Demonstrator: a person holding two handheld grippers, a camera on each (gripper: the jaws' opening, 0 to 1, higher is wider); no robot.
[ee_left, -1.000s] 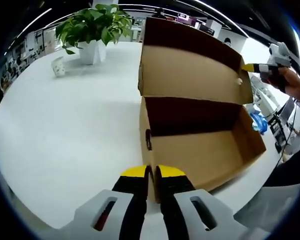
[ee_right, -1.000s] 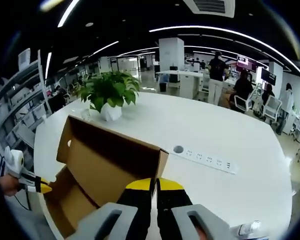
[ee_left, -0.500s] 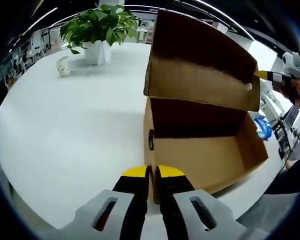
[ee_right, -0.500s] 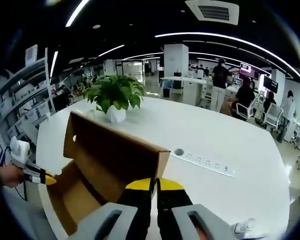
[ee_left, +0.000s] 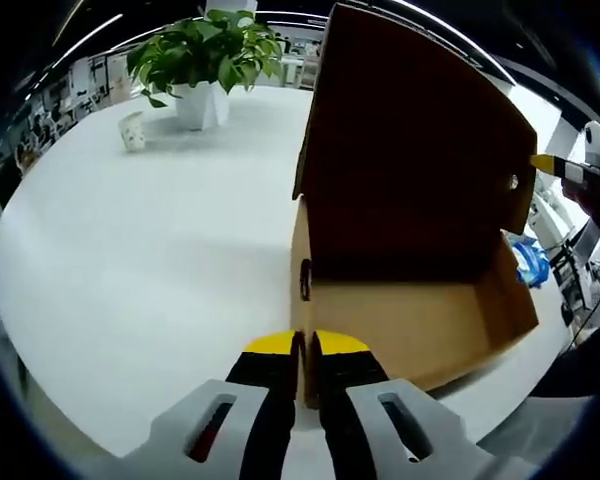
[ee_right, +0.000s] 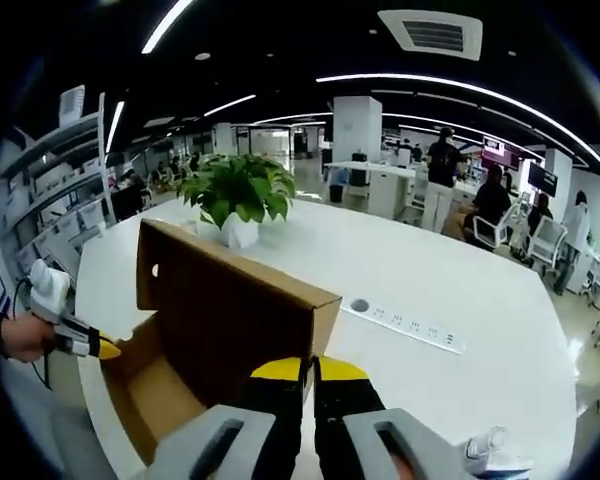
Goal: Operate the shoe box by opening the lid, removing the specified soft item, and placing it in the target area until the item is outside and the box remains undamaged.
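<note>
Lid phase. One shoe box [ee_left: 400, 320] on the white table [ee_left: 140, 260], lid [ee_left: 410, 150] hinged up near vertical.

Left gripper [ee_left: 305, 345]: jaws pressed together on the box's near side wall, right at the rim, pinning the box. Box lies directly ahead of it, long axis running roughly left-right across the left gripper view, hinge on the far long side.

Right gripper [ee_right: 308, 370]: jaws together on the lid's free edge, holding it up. From the left gripper view its yellow tip [ee_left: 545, 165] sits at the lid's right edge, by the small round hole.

Relation that matters: box cavity sits between the two grippers, below the right one and straight in front of the left one. The left is nearer the interior, but it's the anchor. My guess is the right one lets go of the lid and dips in.

Soft item: can't locate it. Visible part of the box floor looks bare cardboard; the rest is shadowed by the lid.

Count: 1 box, 1 lid, 2 grippers, 1 potted plant [ee_left: 205, 60], 1 small white cup [ee_left: 132, 130], 1 power strip [ee_right: 410, 325] plus a round grommet on the table.
</note>
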